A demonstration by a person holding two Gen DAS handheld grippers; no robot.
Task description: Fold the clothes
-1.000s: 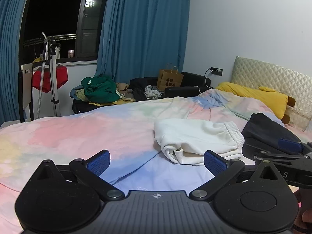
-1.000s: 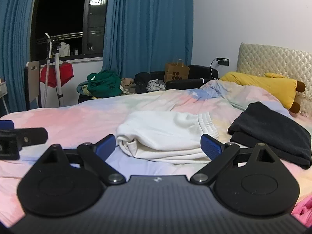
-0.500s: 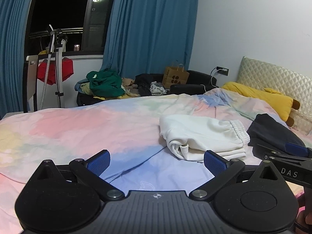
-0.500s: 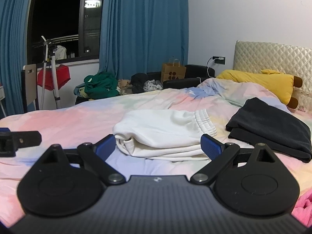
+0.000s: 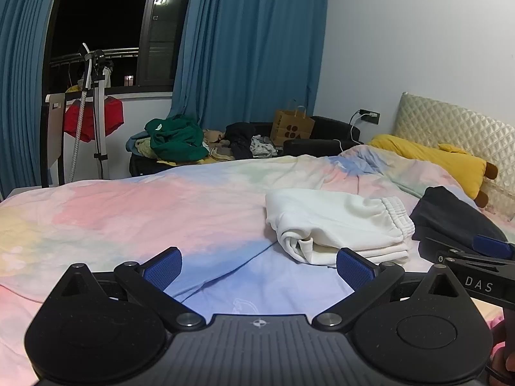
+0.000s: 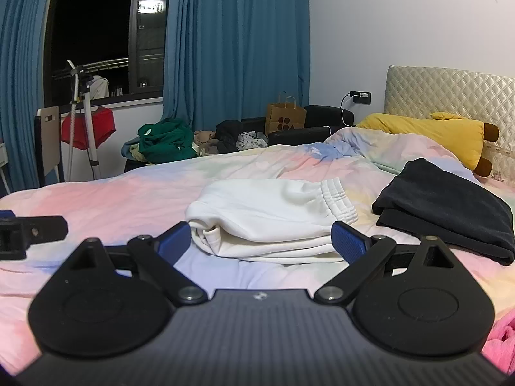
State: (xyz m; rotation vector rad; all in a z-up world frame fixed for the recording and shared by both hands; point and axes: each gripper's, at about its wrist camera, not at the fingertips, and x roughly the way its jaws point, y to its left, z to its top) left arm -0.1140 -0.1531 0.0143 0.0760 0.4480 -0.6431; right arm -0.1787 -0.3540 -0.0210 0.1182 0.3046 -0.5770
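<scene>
Fingers (image 5: 162, 265) of left gripper (image 5: 257, 265) spread wide, empty, above bare bedspread (image 5: 128, 212) filling lower left of frame. Fingers (image 6: 347, 243) of right gripper (image 6: 261, 241) likewise apart, empty. Folded white sweatpants (image 6: 270, 217) at frame centre on bed, just beyond right tips, soft fleece, ribbed elastic waistband to the right. Folded black garment (image 6: 447, 212) near, at right, apart from the white. Pastel cover smooth, lightly creased.
</scene>
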